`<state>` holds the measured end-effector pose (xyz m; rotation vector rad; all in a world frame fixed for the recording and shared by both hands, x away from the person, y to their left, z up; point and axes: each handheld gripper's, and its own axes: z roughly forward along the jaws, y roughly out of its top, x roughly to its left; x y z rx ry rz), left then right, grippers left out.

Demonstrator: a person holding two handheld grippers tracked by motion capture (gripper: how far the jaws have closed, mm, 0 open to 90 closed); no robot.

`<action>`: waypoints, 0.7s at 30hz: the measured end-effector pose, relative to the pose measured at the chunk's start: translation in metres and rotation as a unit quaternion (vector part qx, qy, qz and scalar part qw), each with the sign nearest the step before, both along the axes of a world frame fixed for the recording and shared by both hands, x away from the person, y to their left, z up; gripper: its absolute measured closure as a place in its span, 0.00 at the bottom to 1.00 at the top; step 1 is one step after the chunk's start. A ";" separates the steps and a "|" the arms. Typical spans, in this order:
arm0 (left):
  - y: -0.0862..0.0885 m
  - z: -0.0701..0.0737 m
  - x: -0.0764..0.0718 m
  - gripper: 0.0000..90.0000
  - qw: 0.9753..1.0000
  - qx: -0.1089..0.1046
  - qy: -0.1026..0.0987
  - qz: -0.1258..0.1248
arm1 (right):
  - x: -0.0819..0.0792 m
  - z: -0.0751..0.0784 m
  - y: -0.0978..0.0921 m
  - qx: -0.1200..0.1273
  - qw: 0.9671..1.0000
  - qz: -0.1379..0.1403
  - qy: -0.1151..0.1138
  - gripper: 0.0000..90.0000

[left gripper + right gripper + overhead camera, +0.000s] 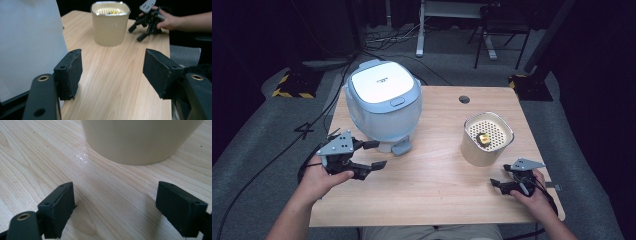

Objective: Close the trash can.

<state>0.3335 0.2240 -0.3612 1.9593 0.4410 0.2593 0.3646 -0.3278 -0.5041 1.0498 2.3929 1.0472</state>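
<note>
**On the table's near edge: both grippers empty, beige pot ahead of the right one**

Nearest the person, the right gripper (504, 183) rests low at the table's (432, 190) front right corner, jaws spread wide with nothing between them. Its own view shows bare wood grain between the two black pads, and the beige pot (140, 140) rising just beyond, straight ahead and slightly right of centre. A small wet or glossy patch sits on the wood at the pot's foot.

Left gripper (374, 155) is held above the front left of the table, jaws also wide apart and empty. Its view looks across the boards toward the pot (110, 23), well apart from it, with the pale wall of the rice cooker (27, 42) close along one side.

Key relation: the pot (486, 137) stands upright, long axis vertical, just beyond the right jaws and far from the left. Judgement: the right hand is the nearer one for any grasp; the pot looks wider than the jaw gap seen from this angle, so the rim seems the likelier hold.

Farther back, the rice cooker (382, 102) stands closed, left of centre.

Hard to read: inside the pot a perforated insert holds a small yellow and dark object (484, 138), too small to identify. The pot's top is cut off in the right gripper view.
</note>
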 end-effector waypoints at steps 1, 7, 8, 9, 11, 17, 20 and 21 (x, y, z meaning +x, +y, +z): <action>0.000 -0.004 0.000 0.36 1.000 0.001 0.001 0.001 | 0.000 0.000 0.000 0.000 1.000 0.000 0.000 0.18; -0.001 -0.030 -0.003 0.36 1.000 0.006 0.017 0.010 | 0.000 0.000 0.000 0.000 1.000 0.000 0.000 0.18; -0.001 -0.035 -0.003 0.36 1.000 0.007 0.016 0.012 | 0.000 0.000 0.000 0.000 1.000 0.000 0.000 0.18; -0.001 -0.040 -0.003 0.36 1.000 0.011 0.018 0.013 | 0.000 0.000 0.000 0.000 1.000 0.000 0.000 0.18; -0.002 -0.050 -0.004 0.34 0.999 0.015 0.026 0.017 | 0.000 0.000 0.000 0.000 1.000 0.000 0.000 0.18; -0.002 -0.076 -0.002 0.33 0.999 0.016 0.041 0.030 | 0.000 0.000 0.000 0.000 1.000 0.001 0.000 0.18; -0.002 -0.090 -0.001 0.33 0.998 0.020 0.049 0.040 | 0.000 0.000 0.000 0.001 1.000 0.001 0.000 0.18; -0.002 -0.100 0.000 0.33 0.997 0.031 0.055 0.045 | 0.000 0.000 0.000 0.001 1.000 0.001 0.000 0.18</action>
